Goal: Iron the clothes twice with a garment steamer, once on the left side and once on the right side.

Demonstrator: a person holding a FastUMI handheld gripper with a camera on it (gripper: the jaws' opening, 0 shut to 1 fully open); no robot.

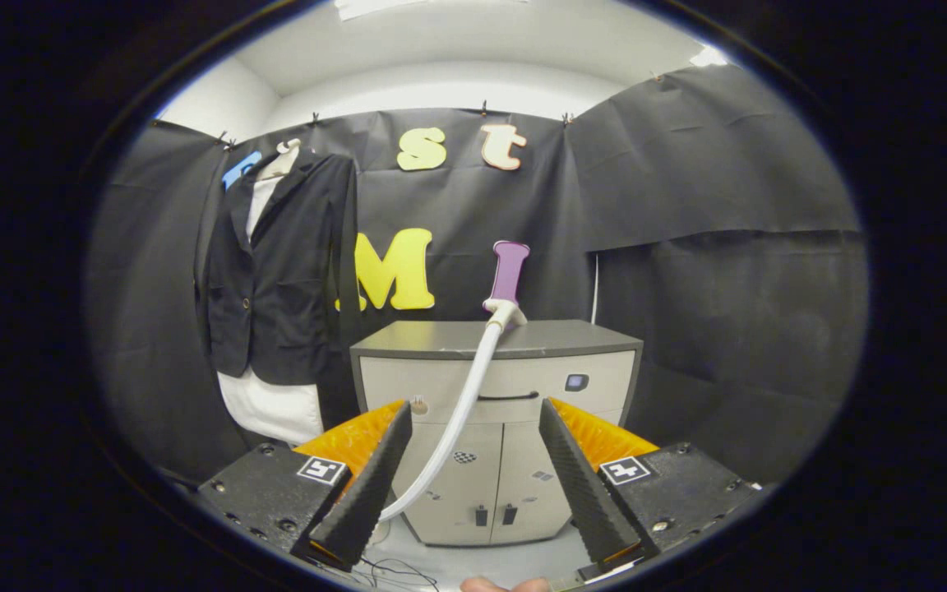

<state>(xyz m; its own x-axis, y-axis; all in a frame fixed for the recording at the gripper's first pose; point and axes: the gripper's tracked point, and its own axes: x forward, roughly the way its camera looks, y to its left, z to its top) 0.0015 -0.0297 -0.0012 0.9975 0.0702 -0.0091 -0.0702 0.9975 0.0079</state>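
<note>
A dark jacket (280, 271) over a white shirt (272, 407) hangs on a hanger against the booth wall, to the left and beyond my fingers. The garment steamer head with a purple handle (510, 275) stands upright on top of a grey cabinet (441, 339) straight ahead. Its white hose (461, 407) runs down from the head across the cabinet front and passes close by my left finger. My gripper (473, 419) is open, well short of the cabinet, with nothing pressed between the ridged black fingers (375, 477).
The cabinet has a drawer with a dark handle (509, 396) and two lower doors (496, 485). Thin cables (395, 569) lie on the pale floor below the fingers. A bit of a hand (502, 585) shows at the very bottom.
</note>
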